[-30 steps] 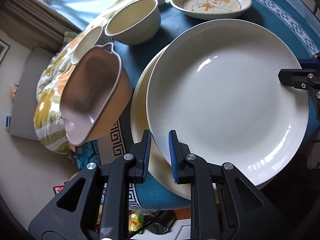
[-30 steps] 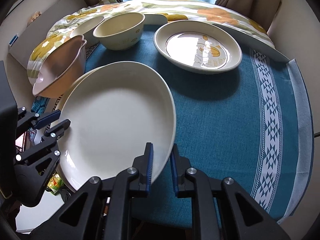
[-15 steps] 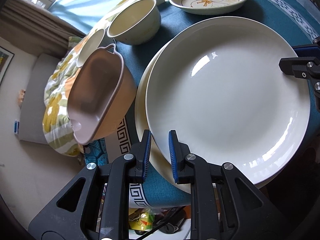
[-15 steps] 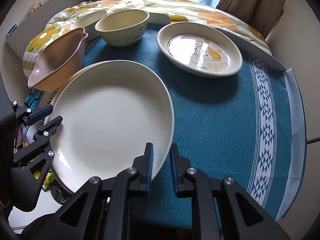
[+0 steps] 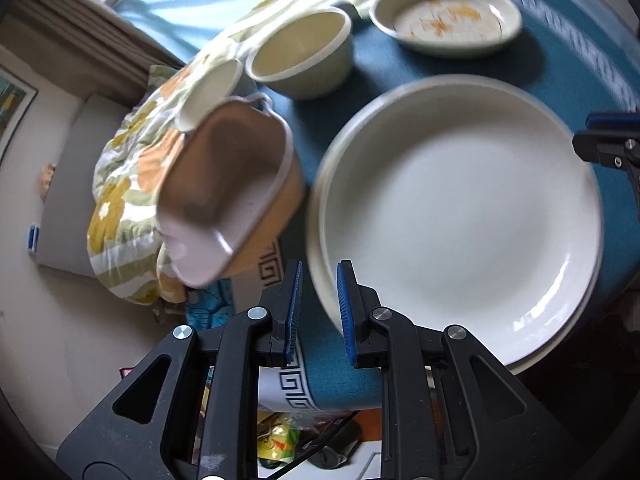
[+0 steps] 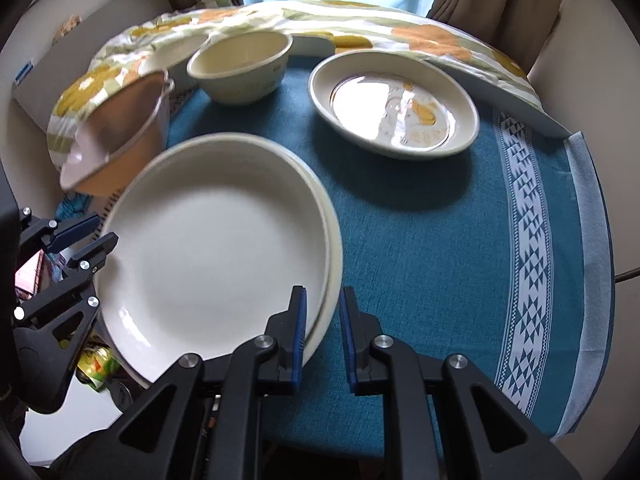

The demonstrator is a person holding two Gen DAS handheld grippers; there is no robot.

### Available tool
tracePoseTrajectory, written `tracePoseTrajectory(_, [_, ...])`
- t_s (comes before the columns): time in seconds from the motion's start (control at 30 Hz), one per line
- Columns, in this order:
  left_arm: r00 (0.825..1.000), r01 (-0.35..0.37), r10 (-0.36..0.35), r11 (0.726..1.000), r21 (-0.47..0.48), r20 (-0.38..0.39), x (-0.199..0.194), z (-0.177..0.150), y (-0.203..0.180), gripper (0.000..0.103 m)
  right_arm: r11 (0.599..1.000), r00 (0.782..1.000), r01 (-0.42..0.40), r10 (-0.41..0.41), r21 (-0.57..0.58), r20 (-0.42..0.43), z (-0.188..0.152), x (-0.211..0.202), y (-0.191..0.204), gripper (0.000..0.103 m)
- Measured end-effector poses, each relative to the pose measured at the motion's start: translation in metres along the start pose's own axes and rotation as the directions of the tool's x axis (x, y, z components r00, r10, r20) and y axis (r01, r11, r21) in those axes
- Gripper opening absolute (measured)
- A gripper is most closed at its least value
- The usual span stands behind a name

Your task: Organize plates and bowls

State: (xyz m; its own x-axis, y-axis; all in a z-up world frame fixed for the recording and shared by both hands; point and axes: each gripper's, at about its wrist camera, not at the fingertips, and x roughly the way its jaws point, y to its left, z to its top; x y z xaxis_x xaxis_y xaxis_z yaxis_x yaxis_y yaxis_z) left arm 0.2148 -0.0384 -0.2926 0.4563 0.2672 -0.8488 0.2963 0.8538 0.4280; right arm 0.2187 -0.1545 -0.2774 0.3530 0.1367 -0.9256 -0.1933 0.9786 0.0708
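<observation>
A large white plate (image 5: pixel 460 216) (image 6: pixel 212 248) lies stacked on a cream plate (image 5: pixel 316 216) (image 6: pixel 334 240) on the teal tablecloth. My left gripper (image 5: pixel 318 308) is open, its fingers straddling the stack's near-left rim without gripping. My right gripper (image 6: pixel 322 334) is open too, its jaws either side of the stack's right rim. A pink-and-orange baking dish (image 5: pixel 228 196) (image 6: pixel 116 144) tilts at the table's left edge. A cream bowl (image 5: pixel 300 52) (image 6: pixel 240 68), a smaller white bowl (image 5: pixel 208 92) and a duck-print plate (image 5: pixel 444 16) (image 6: pixel 394 108) sit farther back.
A floral quilt (image 6: pixel 360 32) drapes along the table's far side and over a sofa at the left (image 5: pixel 120 200). The tablecloth (image 6: pixel 460 260) has a white patterned band at right. Clutter lies on the floor below the table edge (image 5: pixel 280 440).
Both grippers opened and let go of the white plate, which now rests on the cream plate. Both have drawn back slightly from the rim.
</observation>
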Motion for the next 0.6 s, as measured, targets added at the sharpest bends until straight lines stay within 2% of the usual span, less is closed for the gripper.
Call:
tracePoseTrajectory(0.1, [0.993, 0.093, -0.085, 0.992, -0.088, 0.086, -0.029, 0.019, 0.023, 0.016, 0.998, 0.998, -0.038, 0.035, 0.043, 0.059, 0.013, -0.024, -0.017, 0.015])
tracePoseTrajectory(0.17, [0.971, 0.198, -0.171, 0.967, -0.158, 0.168, -0.046, 0.039, 0.040, 0.031, 0.996, 0.994, -0.056, 0.049, 0.072, 0.096, 0.023, -0.038, -0.032, 0.015])
tracePoseTrajectory(0.2, [0.960, 0.237, -0.201, 0.954, -0.183, 0.197, -0.050, 0.046, 0.045, 0.067, 0.995, 0.992, -0.065, 0.056, 0.079, 0.116, 0.029, -0.046, -0.041, 0.016])
tracePoseTrajectory(0.23, [0.943, 0.282, -0.230, 0.936, -0.212, 0.241, -0.055, 0.058, 0.051, 0.103, 0.994, 0.990, -0.066, 0.055, 0.085, 0.131, 0.033, -0.052, -0.048, 0.028])
tracePoseTrajectory(0.27, [0.928, 0.309, -0.241, 0.923, -0.228, 0.284, -0.060, 0.065, 0.054, 0.103, 0.993, 0.987, -0.067, 0.052, 0.093, 0.149, 0.038, -0.058, -0.055, 0.063])
tracePoseTrajectory(0.3, [0.916, 0.331, -0.253, 0.914, -0.233, 0.310, -0.063, 0.073, 0.055, 0.103, 0.992, 0.982, -0.077, 0.058, 0.102, 0.179, 0.043, -0.065, -0.066, 0.086])
tracePoseTrajectory(0.33, [0.907, 0.357, -0.277, 0.906, -0.229, 0.317, -0.063, 0.082, 0.053, 0.103, 0.990, 0.976, -0.090, 0.066, 0.106, 0.206, 0.046, -0.070, -0.075, 0.103])
tracePoseTrajectory(0.37, [0.895, 0.395, -0.318, 0.891, -0.223, 0.313, -0.060, 0.091, 0.051, 0.103, 0.989, 0.969, -0.106, 0.079, 0.106, 0.234, 0.051, -0.076, -0.086, 0.103])
tracePoseTrajectory(0.43, [0.869, 0.472, -0.397, 0.846, -0.248, 0.297, -0.051, 0.108, 0.047, 0.103, 0.990, 0.967, -0.116, 0.093, 0.085, 0.239, 0.064, -0.080, -0.103, 0.103])
tracePoseTrajectory(0.47, [0.851, 0.511, -0.435, 0.815, -0.273, 0.294, -0.046, 0.114, 0.045, 0.103, 0.991, 0.969, -0.114, 0.097, 0.066, 0.228, 0.073, -0.080, -0.114, 0.103])
tracePoseTrajectory(0.57, [0.815, 0.578, -0.501, 0.737, -0.350, 0.291, -0.030, 0.128, 0.037, 0.103, 0.993, 0.977, -0.114, 0.109, 0.017, 0.182, 0.098, -0.069, -0.141, 0.103])
tracePoseTrajectory(0.6, [0.811, 0.585, -0.508, 0.722, -0.369, 0.289, -0.024, 0.132, 0.034, 0.103, 0.994, 0.978, -0.111, 0.109, 0.005, 0.180, 0.107, -0.065, -0.149, 0.103])
